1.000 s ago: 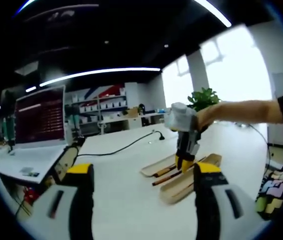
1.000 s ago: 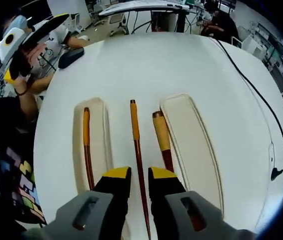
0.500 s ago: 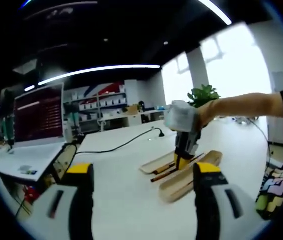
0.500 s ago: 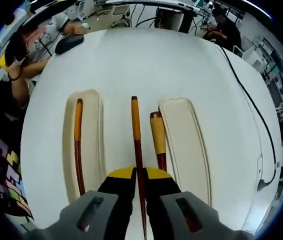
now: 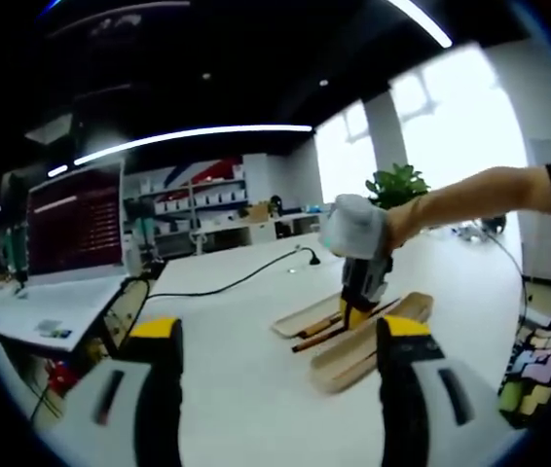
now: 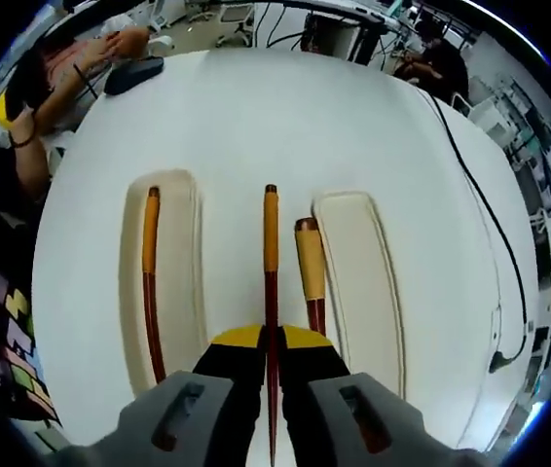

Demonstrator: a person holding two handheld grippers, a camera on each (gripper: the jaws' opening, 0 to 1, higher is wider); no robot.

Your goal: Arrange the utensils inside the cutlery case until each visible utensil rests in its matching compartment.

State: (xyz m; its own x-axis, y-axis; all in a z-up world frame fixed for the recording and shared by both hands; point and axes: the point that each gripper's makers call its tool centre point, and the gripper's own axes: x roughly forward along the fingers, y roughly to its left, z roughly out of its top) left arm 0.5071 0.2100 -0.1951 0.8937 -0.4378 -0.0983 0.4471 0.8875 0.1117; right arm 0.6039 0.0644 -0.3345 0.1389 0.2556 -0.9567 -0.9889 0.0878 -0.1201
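In the right gripper view two pale wooden case halves lie side by side on the white table. The left half [image 6: 180,292] holds one chopstick [image 6: 148,265] with an orange upper part. The right half [image 6: 361,282] holds nothing. A utensil with a thicker orange handle [image 6: 308,265] lies on the table against the right half's left edge. My right gripper [image 6: 269,341] is shut on a second chopstick [image 6: 271,248], which points straight ahead between the halves. In the left gripper view my left gripper [image 5: 280,331] stands open and apart, facing the right gripper [image 5: 357,292] over the case halves [image 5: 368,352].
A black cable [image 6: 511,282] runs along the table's right side. A dark rounded object [image 6: 134,74] lies at the far left edge beside a person's arm. In the left gripper view, a laptop screen [image 5: 76,229] stands at the left and a plant [image 5: 393,189] behind.
My right gripper has shut on the middle chopstick, which now points straight ahead. The left gripper has stayed still and open.
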